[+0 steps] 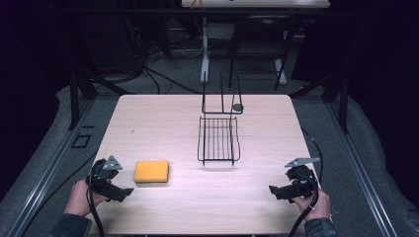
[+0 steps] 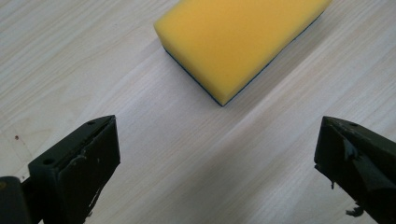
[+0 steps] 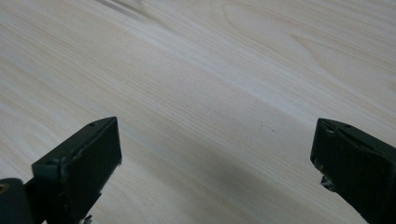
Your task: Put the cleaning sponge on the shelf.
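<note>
A yellow sponge (image 1: 151,171) with a dark blue underside lies flat on the pale wooden table (image 1: 163,123), left of the middle and near the front. My left gripper (image 1: 123,193) rests in a hand just left of and below it, open, jaws spread wide. In the left gripper view the sponge (image 2: 238,42) lies a short way ahead of the left gripper (image 2: 217,163), apart from both jaws. My right gripper (image 1: 274,191), held in the other hand at the front right, is open over bare wood; the right gripper (image 3: 215,163) holds nothing.
A black wire rack (image 1: 218,139) stands at the table's middle, its upright back part (image 1: 222,98) toward the far edge with a small dark round thing (image 1: 237,106) beside it. Cables trail from both grippers. Dark floor, stands and another table's legs lie beyond the far edge.
</note>
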Demonstrator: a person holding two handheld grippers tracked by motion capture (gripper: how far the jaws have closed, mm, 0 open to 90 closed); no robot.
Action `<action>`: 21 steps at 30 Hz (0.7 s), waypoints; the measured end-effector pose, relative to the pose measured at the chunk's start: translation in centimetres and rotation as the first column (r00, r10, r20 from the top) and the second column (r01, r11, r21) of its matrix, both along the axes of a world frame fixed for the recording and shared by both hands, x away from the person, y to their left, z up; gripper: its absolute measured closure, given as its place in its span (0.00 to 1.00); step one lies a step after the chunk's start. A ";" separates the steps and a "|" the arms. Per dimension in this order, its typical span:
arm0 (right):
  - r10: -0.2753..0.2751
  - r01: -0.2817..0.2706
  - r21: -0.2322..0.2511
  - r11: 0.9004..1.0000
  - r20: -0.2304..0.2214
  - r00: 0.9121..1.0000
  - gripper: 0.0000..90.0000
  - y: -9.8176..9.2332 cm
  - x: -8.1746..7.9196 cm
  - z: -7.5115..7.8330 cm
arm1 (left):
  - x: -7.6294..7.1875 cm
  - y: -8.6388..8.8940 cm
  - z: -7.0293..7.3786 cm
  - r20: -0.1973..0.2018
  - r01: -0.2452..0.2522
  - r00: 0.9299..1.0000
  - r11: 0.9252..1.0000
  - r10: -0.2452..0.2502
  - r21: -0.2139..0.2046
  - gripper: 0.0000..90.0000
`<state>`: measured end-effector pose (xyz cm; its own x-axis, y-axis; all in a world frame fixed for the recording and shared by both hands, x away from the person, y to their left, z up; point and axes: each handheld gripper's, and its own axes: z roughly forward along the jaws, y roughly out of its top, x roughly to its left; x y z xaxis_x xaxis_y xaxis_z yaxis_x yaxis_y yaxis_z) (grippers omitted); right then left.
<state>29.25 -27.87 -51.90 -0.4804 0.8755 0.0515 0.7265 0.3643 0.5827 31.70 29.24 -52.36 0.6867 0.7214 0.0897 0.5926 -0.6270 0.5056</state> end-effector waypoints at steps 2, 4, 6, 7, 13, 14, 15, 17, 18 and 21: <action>0.013 -0.013 -0.005 1.000 -0.001 1.000 0.02 0.2 0.1 0.0 | -0.1 0.0 0.2 0.004 0.000 1.000 1.000 0.000 -0.004 0.00; 0.022 -0.022 -0.006 1.000 0.004 1.000 0.02 0.4 0.1 0.0 | -0.1 -0.2 0.4 0.002 0.011 1.000 1.000 -0.011 -0.008 0.00; 0.022 -0.022 -0.005 1.000 0.002 1.000 0.02 0.4 0.2 0.0 | 0.0 -0.4 0.5 0.000 0.026 1.000 1.000 -0.026 0.005 0.00; 0.024 -0.024 -0.001 1.000 0.004 1.000 0.02 0.4 0.2 0.0 | 0.1 -0.5 0.5 -0.002 0.028 1.000 1.000 -0.028 0.006 0.00; 0.027 -0.027 -0.010 1.000 0.012 1.000 0.02 0.1 0.2 0.0 | 0.9 -1.0 0.7 -0.014 0.066 0.998 0.998 -0.066 0.020 0.00; 0.022 -0.022 -0.004 1.000 0.004 1.000 0.02 0.1 0.1 0.0 | 1.2 -1.2 0.9 -0.012 0.083 0.997 0.996 -0.082 0.028 0.00; 0.022 -0.022 0.000 1.000 0.007 1.000 0.02 0.1 0.1 0.0 | 1.4 -1.3 1.0 -0.015 0.087 0.996 0.996 -0.086 0.024 0.00; 0.022 -0.022 0.001 1.000 0.005 1.000 0.02 0.1 0.1 0.0 | 1.8 -1.6 1.3 -0.020 0.105 0.994 0.994 -0.105 0.031 0.00; 0.024 -0.024 0.002 1.000 0.005 1.000 0.02 0.1 0.1 0.0 | 2.0 -1.8 1.5 -0.020 0.117 0.993 0.992 -0.116 0.041 0.00; 0.029 -0.029 -0.001 1.000 -0.002 1.000 0.03 0.1 0.2 0.0 | 2.7 -2.3 2.1 -0.028 0.149 0.989 0.988 -0.148 0.051 0.00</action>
<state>29.41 -27.75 -51.89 -0.5059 0.8611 0.0513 0.7166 0.3864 0.5807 34.37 26.93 -50.21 0.7883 0.6061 0.1065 0.5028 -0.7341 0.4563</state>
